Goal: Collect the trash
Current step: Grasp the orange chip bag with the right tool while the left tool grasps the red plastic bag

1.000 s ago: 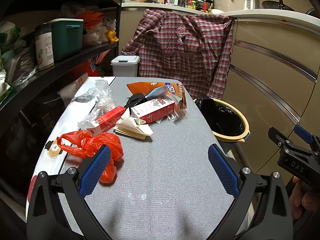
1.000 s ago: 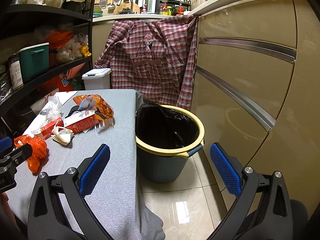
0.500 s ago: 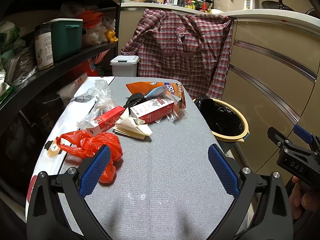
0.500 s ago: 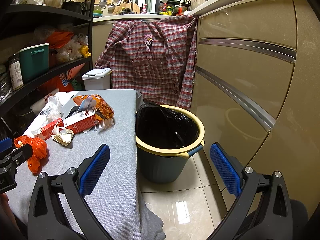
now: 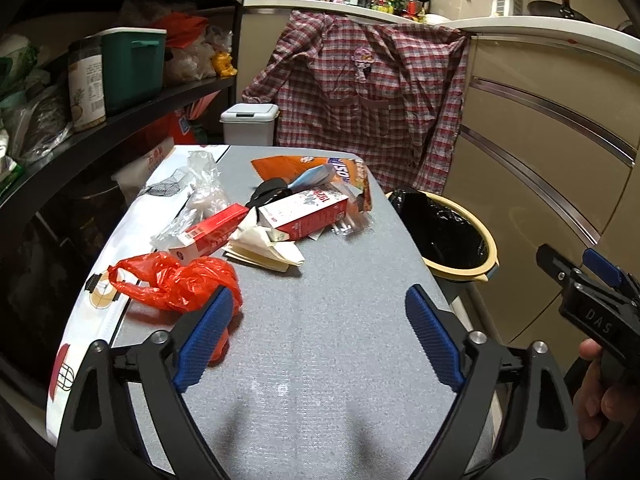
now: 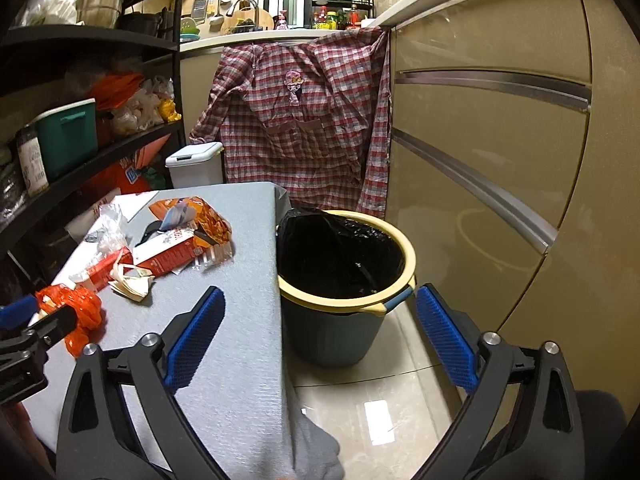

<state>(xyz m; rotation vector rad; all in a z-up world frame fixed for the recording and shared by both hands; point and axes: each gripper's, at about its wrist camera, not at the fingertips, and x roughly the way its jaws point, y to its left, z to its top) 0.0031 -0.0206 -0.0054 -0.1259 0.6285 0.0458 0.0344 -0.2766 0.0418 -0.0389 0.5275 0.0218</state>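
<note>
Trash lies on a grey-covered table (image 5: 320, 320): a crumpled red plastic bag (image 5: 176, 280) at the near left, a red-and-white carton (image 5: 304, 214), a red box (image 5: 212, 234), folded paper (image 5: 264, 250), clear plastic (image 5: 196, 196) and an orange snack bag (image 5: 304, 168). A yellow-rimmed bin with a black liner (image 6: 344, 256) stands on the floor right of the table. My left gripper (image 5: 320, 340) is open and empty above the near table, its left finger by the red bag. My right gripper (image 6: 320, 340) is open and empty, over the table's right edge before the bin.
A black shelf (image 5: 100, 128) with a green box and jars runs along the left. A plaid shirt (image 5: 368, 96) hangs at the back over a counter. Beige drawers (image 6: 500, 140) line the right. A small white lidded bin (image 5: 250, 124) stands behind the table.
</note>
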